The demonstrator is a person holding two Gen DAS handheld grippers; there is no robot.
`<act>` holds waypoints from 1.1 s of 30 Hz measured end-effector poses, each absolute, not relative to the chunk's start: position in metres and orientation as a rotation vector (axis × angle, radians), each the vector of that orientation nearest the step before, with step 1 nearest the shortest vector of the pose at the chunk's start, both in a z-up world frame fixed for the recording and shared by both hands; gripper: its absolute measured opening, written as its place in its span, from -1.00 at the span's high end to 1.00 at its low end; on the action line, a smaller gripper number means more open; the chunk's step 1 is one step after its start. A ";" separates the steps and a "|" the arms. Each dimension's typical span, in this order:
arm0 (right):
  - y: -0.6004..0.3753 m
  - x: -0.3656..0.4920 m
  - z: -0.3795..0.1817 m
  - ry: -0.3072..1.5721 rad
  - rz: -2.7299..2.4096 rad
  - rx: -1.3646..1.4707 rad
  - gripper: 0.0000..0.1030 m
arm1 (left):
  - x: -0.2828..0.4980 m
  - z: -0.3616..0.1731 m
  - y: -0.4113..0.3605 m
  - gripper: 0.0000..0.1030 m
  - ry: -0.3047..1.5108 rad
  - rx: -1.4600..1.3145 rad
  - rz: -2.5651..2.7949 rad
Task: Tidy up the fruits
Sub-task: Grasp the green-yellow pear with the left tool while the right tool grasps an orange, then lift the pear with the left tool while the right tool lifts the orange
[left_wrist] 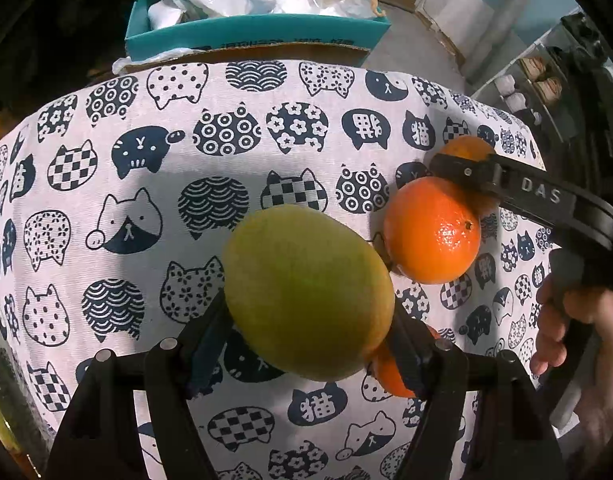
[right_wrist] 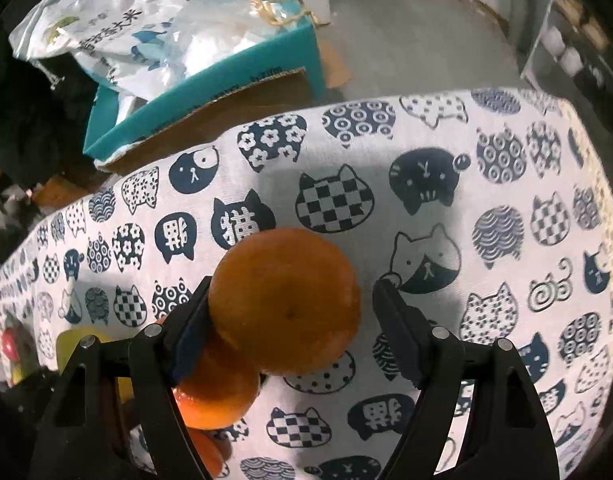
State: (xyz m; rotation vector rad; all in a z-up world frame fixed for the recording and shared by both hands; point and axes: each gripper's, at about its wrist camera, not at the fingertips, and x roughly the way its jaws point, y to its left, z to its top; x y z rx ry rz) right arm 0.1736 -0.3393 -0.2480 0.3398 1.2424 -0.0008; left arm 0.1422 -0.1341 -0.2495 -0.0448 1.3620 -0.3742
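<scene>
A green-yellow mango (left_wrist: 310, 292) sits between both pads of my left gripper (left_wrist: 310, 312), which is shut on it above the cat-print cloth (left_wrist: 146, 184). To its right lies an orange (left_wrist: 432, 230), and a second orange (left_wrist: 466, 148) is behind one finger (left_wrist: 466, 172) of the right gripper. A third orange (left_wrist: 388, 368) peeks out under the mango. In the right wrist view, my right gripper (right_wrist: 292, 286) straddles an orange (right_wrist: 284, 300). Its left pad touches the fruit and its right pad stands a little apart. Another orange (right_wrist: 218, 396) lies just below and to the left.
A teal box (left_wrist: 258, 36) (right_wrist: 202, 92) stuffed with plastic bags stands beyond the table's far edge. Shelving (left_wrist: 538, 80) is at the right. A hand (left_wrist: 566, 320) holds the right gripper's handle. Yellow (right_wrist: 70, 344) and red (right_wrist: 8, 346) items sit at the left edge.
</scene>
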 end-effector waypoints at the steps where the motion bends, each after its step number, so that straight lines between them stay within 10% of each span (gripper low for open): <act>1: -0.337 0.174 -0.248 1.238 0.008 0.340 -0.29 | 0.142 -0.248 -0.133 -0.46 1.358 -0.044 -0.375; 13: -0.313 0.153 -0.213 1.122 -0.045 0.058 -0.27 | 0.134 -0.210 -0.123 -0.36 1.247 -0.024 -0.381; 14: -0.312 0.151 -0.208 1.112 -0.040 0.057 -0.27 | 0.132 -0.203 -0.122 -0.16 1.220 -0.018 -0.384; 15: -0.309 0.148 -0.201 1.096 -0.032 0.057 -0.27 | 0.131 -0.197 -0.124 0.63 1.198 -0.015 -0.386; 16: -0.308 0.145 -0.197 1.085 -0.030 0.058 -0.27 | 0.130 -0.187 -0.124 0.82 1.183 -0.015 -0.405; 24: -0.303 0.130 -0.191 1.097 -0.006 0.090 -0.27 | 0.124 -0.193 -0.128 -0.10 1.234 -0.021 -0.421; 33: -0.321 0.101 -0.189 1.103 0.000 0.157 -0.27 | 0.119 -0.240 -0.133 -0.41 1.357 -0.023 -0.423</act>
